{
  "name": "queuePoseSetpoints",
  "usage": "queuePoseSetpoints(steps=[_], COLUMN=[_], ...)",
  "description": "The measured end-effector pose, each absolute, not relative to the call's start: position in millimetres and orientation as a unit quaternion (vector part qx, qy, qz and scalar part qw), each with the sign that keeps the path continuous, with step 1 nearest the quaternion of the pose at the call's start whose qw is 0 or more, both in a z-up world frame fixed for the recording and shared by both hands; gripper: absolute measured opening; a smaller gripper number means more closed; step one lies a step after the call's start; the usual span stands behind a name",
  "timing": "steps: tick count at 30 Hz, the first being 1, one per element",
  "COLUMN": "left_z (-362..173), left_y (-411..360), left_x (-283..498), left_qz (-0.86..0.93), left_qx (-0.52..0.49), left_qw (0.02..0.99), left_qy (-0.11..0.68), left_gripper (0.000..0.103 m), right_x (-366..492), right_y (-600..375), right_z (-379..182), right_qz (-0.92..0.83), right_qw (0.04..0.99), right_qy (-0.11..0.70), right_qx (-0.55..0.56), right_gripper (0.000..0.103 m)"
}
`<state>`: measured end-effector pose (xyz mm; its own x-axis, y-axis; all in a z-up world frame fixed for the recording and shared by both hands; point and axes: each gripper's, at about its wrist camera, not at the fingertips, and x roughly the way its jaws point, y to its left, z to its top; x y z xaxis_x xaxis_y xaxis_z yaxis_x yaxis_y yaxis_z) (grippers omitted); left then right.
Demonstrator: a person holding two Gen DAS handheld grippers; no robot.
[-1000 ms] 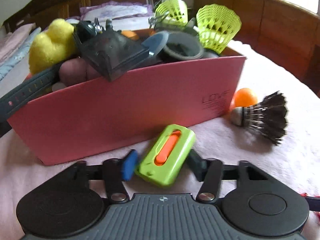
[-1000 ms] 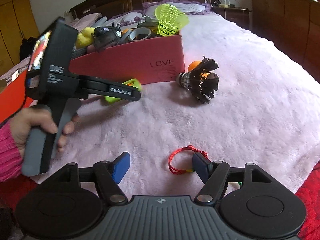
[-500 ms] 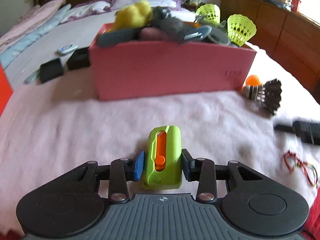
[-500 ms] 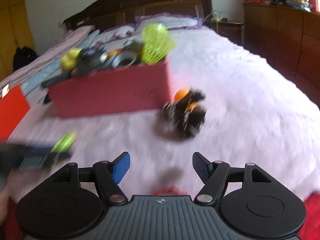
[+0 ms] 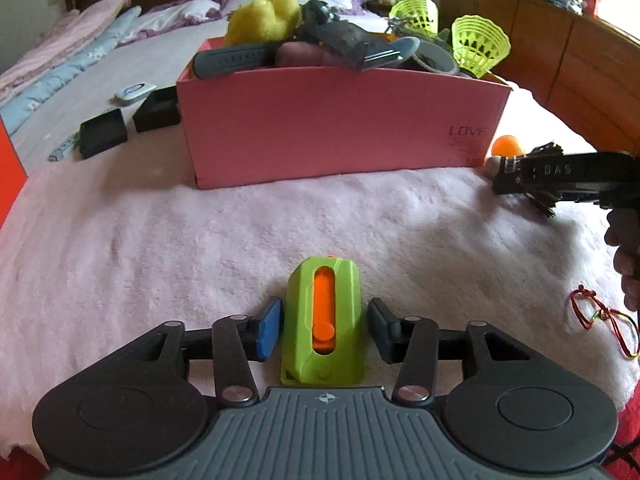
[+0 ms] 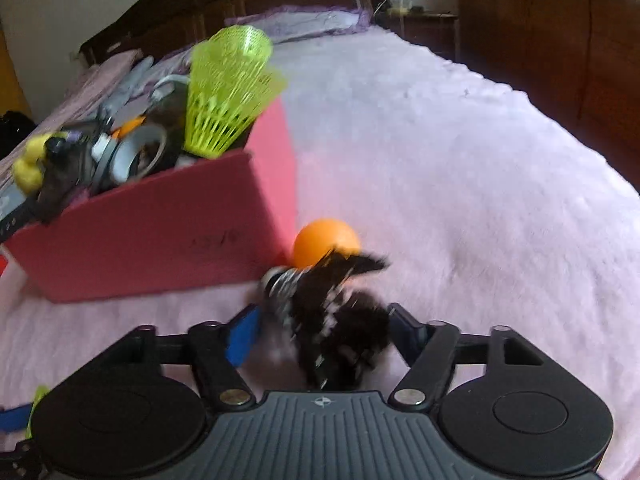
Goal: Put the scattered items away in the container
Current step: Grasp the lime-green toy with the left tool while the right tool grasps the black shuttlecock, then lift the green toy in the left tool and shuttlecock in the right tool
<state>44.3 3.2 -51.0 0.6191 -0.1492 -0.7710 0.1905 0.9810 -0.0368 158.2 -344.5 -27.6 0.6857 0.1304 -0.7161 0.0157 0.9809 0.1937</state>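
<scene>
The pink box (image 5: 340, 128) stands on the pink blanket, heaped with items, and also shows in the right wrist view (image 6: 152, 224). My left gripper (image 5: 324, 330) holds a green case with an orange slider (image 5: 324, 320) between its jaws; the left pad touches it, the right pad (image 5: 380, 320) stands a hair off. My right gripper (image 6: 326, 334) is open around a black feather shuttlecock (image 6: 332, 320) lying on the blanket, pads apart from it. An orange ball (image 6: 324, 240) lies just behind it against the box corner.
A red and green string bracelet (image 5: 600, 320) lies on the blanket at right. Two black boxes (image 5: 102, 132) and a small white device (image 5: 134, 90) lie left of the pink box. Wooden cabinets (image 5: 560, 52) line the right side, a headboard the back.
My left gripper pulled back from the box with the green case and its jaws closed in on the case. My right gripper moved forward from the bracelet to straddle the black shuttlecock.
</scene>
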Motion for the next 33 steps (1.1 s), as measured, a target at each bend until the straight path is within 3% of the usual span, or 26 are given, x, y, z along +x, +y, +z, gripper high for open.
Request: queuePoseSetpoints(steps=[4, 6, 11, 16, 25, 28, 33], left_z=[-51.1, -50.0, -44.3, -38.7, -43.9, -45.3, -51.3], left_y=[2.0, 2.1, 6.6, 8.8, 15.1, 13.4, 10.9], left_x=[42.7, 41.7, 37.7, 29.8, 21.9, 20.8, 24.0], left_qz=[-0.088, -0.086, -0.084, -0.084, -0.077, -0.079, -0.075], left_qx=[0.018, 0.016, 0.007, 0.004, 0.009, 0.017, 0.018], left_qw=[0.902, 0.904, 0.905, 0.907, 0.903, 0.902, 0.9], left_qy=[0.422, 0.419, 0.416, 0.412, 0.423, 0.423, 0.43], left_gripper=[0.053, 0.042, 0.04, 0.04, 0.04, 0.041, 0.044], right_x=[148.8, 145.7, 128.5, 92.9, 38.9, 32.2, 37.5], right_y=[-341.8, -344.0, -342.2, -324.8, -282.4, -284.0, -288.0], right_z=[-28.8, -27.8, -13.5, 2.8, -10.0, -6.7, -4.2], right_qz=[0.036, 0.038, 0.047, 0.088, 0.134, 0.133, 0.13], right_qw=[0.917, 0.917, 0.924, 0.927, 0.908, 0.909, 0.912], right_qy=[0.388, 0.385, 0.366, 0.351, 0.398, 0.395, 0.388], right_qx=[0.087, 0.095, 0.106, 0.099, 0.006, 0.017, 0.04], right_gripper=[0.042, 0.031, 0.028, 0.028, 0.035, 0.04, 0.061])
